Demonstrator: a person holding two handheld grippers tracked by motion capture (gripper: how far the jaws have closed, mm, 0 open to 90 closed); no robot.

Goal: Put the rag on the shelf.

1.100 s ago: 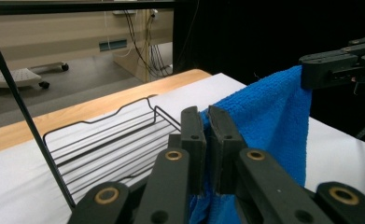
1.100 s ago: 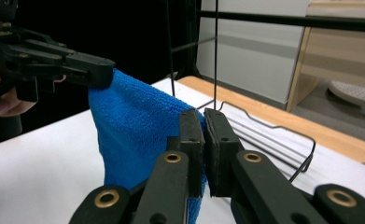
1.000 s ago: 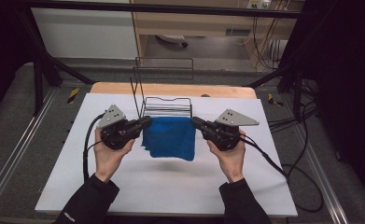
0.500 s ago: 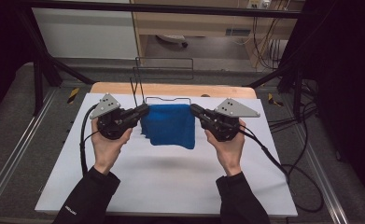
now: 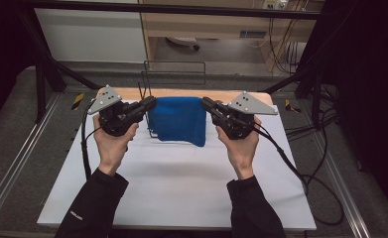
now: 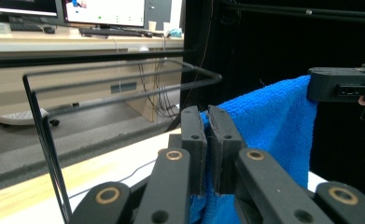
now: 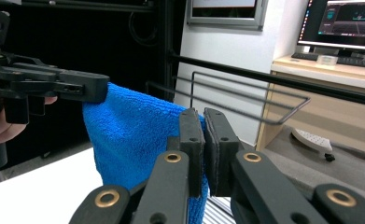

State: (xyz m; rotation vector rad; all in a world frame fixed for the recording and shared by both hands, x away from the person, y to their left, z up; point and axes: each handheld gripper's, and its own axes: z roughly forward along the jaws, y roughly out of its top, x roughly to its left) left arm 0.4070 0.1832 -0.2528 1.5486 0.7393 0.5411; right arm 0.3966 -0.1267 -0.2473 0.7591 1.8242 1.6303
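Both grippers rose w/ blue towel (image 5: 177,120) twd desk's far edge, over wire rack (image 5: 149,94). L gripper (image 5: 149,103) & R gripper (image 5: 207,104) each clamped on a top corner; towel hangs between.

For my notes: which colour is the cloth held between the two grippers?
Bright blue; the cloth shows best in the right gripper view.

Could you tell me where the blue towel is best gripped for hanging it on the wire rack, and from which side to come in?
By its two top corners, one gripper coming in from each side. The blue towel hangs flat that way now: the left gripper and right gripper are each shut on an upper edge, which probably keeps the cloth spread and level before the wire rack.
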